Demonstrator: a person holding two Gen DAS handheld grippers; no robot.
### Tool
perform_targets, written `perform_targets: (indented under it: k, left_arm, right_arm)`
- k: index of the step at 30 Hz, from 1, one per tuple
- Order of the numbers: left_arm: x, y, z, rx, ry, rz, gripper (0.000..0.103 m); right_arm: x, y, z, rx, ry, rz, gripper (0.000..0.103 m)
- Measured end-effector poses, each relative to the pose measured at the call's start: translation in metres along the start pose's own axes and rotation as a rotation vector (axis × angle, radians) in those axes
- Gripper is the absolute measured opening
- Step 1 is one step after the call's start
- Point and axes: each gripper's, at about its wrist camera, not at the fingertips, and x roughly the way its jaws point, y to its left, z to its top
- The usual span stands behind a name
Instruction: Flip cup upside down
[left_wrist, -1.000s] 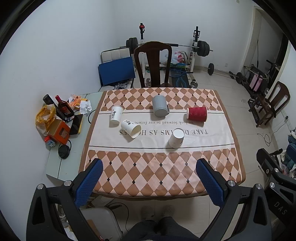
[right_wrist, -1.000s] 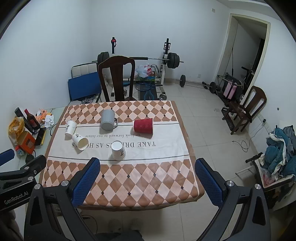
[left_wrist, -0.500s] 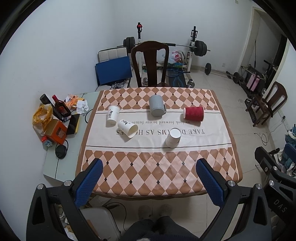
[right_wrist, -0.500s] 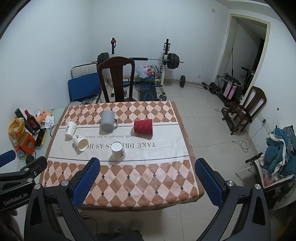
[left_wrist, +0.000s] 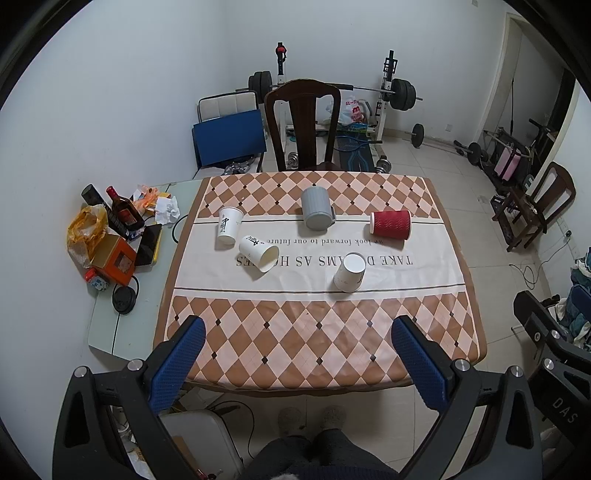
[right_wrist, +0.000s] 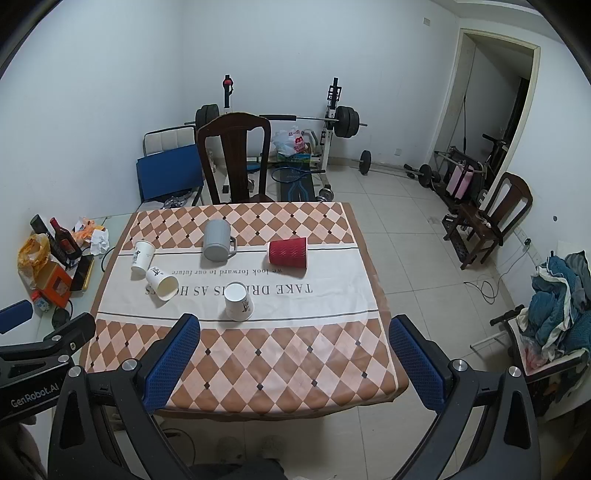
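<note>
Both claws, left gripper (left_wrist: 297, 363) and right gripper (right_wrist: 293, 363), are held wide open and empty, well short of the cups.

Upright paper cup (left_wrist: 228, 225) is seen upper left on the checkered tablecloth (left_wrist: 314, 332), axis vertical, nearer the left claw; gym gear is spotted behind.

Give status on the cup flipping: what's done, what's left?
Done: near white cup looks inverted; grey mug seemingly too. In hand: nothing; left gripper and right gripper both open, short of the table. Left: red cup and tipped white cup lie sideways; upright white cup stands mouth-up.
</note>
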Motion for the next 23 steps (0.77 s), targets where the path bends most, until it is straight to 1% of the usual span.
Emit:
perform_targets:
  k: [16,23]
  left_arm:
    - [0.0007,0.0034,-0.0016,-0.006,0.003,0.003,0.103]
    - [-0.001,0.0045,-0.0037,-0.015,0.004,-0.009,0.103]
  right_arm:
    - [-0.0009,0.0029,-0.0002,-0.003,0.001,0.003,0.103]
    - [-0.0008,0.0048,0.0,-0.005,0.001,0.003,0.103]
